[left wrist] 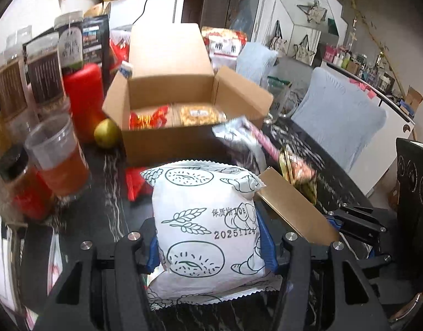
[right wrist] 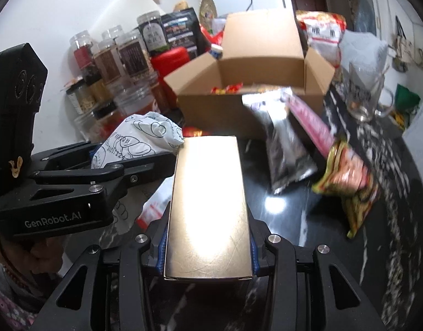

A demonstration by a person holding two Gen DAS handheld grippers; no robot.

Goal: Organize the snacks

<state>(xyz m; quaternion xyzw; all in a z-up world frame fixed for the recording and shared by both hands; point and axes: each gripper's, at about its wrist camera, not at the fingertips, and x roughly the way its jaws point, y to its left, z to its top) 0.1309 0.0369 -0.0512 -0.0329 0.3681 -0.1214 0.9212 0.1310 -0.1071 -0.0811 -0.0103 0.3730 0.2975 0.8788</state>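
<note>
My left gripper [left wrist: 210, 244] is shut on a white snack bag [left wrist: 206, 220] printed with bread drawings, held above the dark table. My right gripper [right wrist: 208, 244] is shut on a shiny gold box [right wrist: 208, 201], whose corner [left wrist: 294, 207] also shows in the left wrist view. Ahead stands an open cardboard box [left wrist: 170, 140] with red and yellow snack packs inside; the same cardboard box [right wrist: 225, 110] sits beyond the gold box. The left gripper's body [right wrist: 59, 190] and its white bag [right wrist: 145, 135] appear at left in the right wrist view.
Loose on the table lie a silver packet [right wrist: 288, 149], a pink strip packet [right wrist: 310, 121] and a yellow-red packet [right wrist: 349, 182]. Jars [right wrist: 109, 63], a red canister [left wrist: 84, 96], a cup of tea [left wrist: 59, 157] and a green fruit [left wrist: 106, 133] crowd the left. A glass mug [right wrist: 368, 96] stands right.
</note>
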